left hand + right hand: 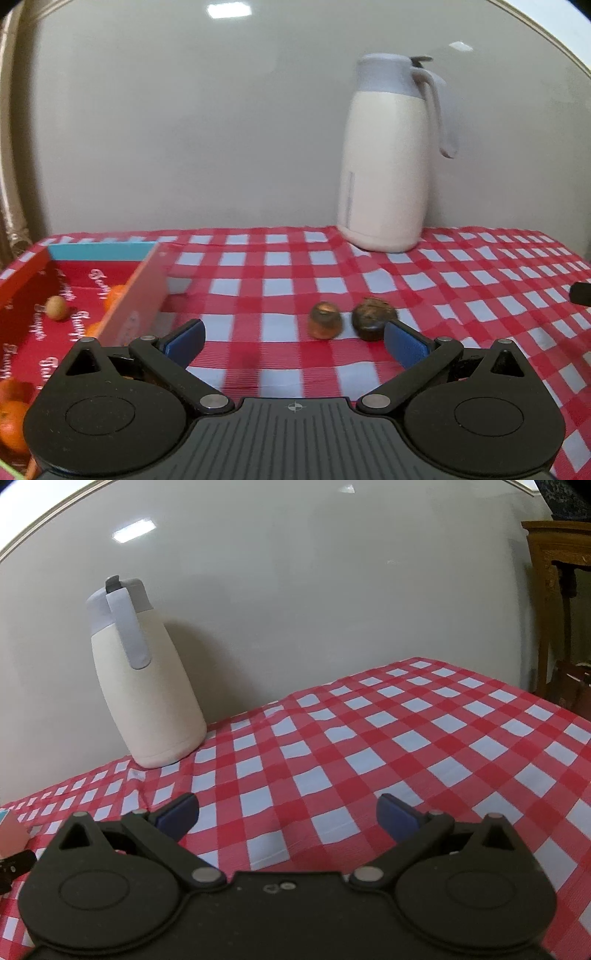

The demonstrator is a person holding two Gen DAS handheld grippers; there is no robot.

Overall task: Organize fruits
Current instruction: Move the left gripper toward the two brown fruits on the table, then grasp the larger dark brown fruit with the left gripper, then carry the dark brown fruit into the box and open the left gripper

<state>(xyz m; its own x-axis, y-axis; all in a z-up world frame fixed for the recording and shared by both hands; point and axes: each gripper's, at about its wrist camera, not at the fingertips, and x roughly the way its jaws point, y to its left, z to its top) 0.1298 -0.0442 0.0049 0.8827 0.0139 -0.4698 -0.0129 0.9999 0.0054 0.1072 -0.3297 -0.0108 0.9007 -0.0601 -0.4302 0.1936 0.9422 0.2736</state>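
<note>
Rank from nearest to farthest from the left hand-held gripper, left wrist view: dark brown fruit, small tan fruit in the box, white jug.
From the left hand-held gripper, which is open:
1. Dark brown fruit, just ahead, beside its right finger.
2. Small tan fruit, off to the left, inside the red box.
3. White jug, far back right, against the wall.
</note>
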